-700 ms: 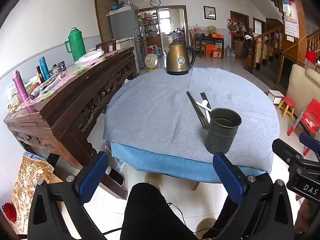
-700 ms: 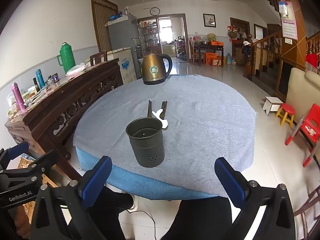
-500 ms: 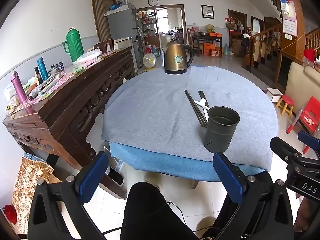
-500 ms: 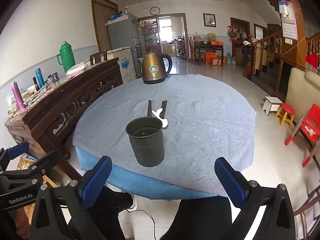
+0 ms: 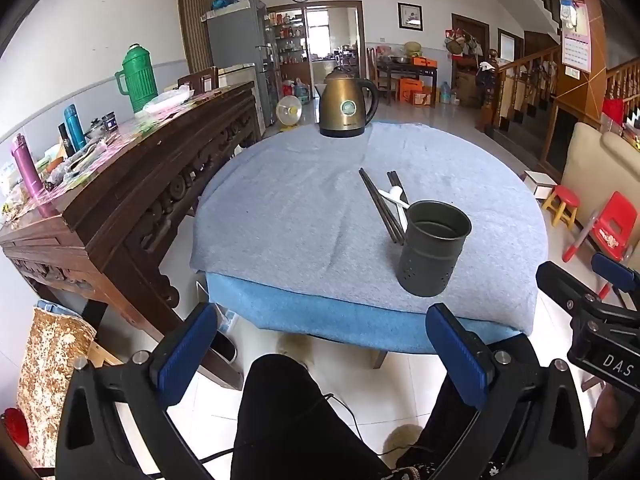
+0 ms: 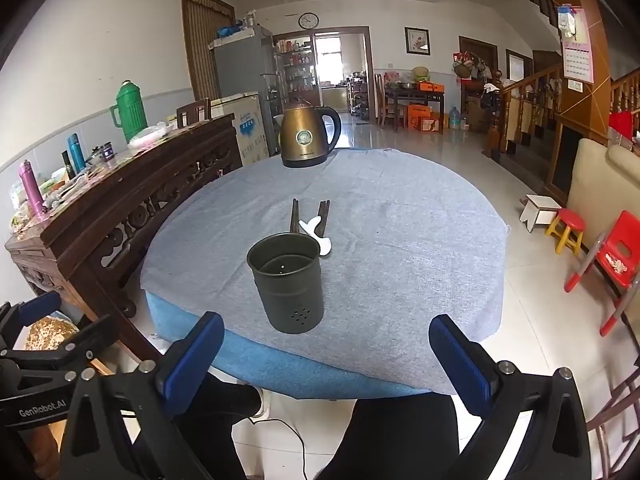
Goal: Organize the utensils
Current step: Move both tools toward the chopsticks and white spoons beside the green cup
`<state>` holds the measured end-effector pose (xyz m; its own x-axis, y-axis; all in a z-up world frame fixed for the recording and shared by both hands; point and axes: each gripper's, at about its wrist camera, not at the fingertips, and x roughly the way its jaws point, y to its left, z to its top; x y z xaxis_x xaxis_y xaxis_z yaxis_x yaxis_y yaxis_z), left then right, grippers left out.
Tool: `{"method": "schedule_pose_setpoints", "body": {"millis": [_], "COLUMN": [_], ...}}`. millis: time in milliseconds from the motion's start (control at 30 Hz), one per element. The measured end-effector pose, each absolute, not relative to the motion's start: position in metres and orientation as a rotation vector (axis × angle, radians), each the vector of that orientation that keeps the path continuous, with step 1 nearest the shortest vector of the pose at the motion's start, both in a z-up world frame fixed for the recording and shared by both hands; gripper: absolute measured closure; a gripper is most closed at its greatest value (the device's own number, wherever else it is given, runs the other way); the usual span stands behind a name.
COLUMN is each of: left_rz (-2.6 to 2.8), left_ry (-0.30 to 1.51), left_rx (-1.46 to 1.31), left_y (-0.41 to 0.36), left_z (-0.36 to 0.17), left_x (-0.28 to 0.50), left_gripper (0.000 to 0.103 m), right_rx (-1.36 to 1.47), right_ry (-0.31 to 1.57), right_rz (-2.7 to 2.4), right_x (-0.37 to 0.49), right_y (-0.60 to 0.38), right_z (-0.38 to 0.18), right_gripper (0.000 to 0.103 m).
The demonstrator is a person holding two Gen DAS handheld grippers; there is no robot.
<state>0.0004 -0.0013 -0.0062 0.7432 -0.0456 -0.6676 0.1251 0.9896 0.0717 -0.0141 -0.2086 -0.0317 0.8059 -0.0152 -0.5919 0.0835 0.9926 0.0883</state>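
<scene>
Not much had changed over the last sec. The left tongs (image 5: 320, 352) had crept a bit closer to the round table (image 5: 280, 208), so the cloth edge and the utensil holder (image 5: 434, 248) sat a touch larger in the left wrist view than half a sec before. The right tongs (image 6: 326, 356) hadn't shifted at all that I could see.

Both tongs were spread wide, blue pads well apart, nothing held in either. Both hovered off the near edge of the table, above the person's lap, not touching anything.

The dark metal holder stood upright near the front edge, empty inside as far as the right wrist view showed. Just behind it lay the dark chopsticks (image 6: 295, 216) in two bundles, w/ a white ceramic spoon (image 6: 316, 232) resting across and between them. All flat on the grey cloth; the spoon's bowl end was just beside the holder's rim. A brass-coloured kettle (image 6: 308, 140) sat at the far side, well apart from all that.

So, by my read, the job hadn't really begun: approach stage only, nothing in the holder yet. The first pick was likely the spoon, since it lay on top.
</scene>
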Motion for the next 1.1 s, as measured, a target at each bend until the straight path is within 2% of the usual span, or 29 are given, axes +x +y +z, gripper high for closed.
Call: {"method": "schedule_pose_setpoints", "body": {"millis": [667, 1100], "left_rz": [-0.084, -0.074], "left_ry": [0.762, 0.693], "left_rx": [0.188, 0.262], "left_y": [0.001, -0.009], "left_z": [-0.006, -0.004], "left_x": [-0.020, -0.014], "left_gripper": [0.000, 0.000], "right_rx": [0.105, 0.144], "right_ry": [0.625, 0.660], "right_rz": [-0.093, -0.116], "right_x": [-0.015, -0.002], "right_y": [-0.215, -0.228], "right_z": [-0.029, -0.039], "right_gripper": [0.000, 0.000]}}
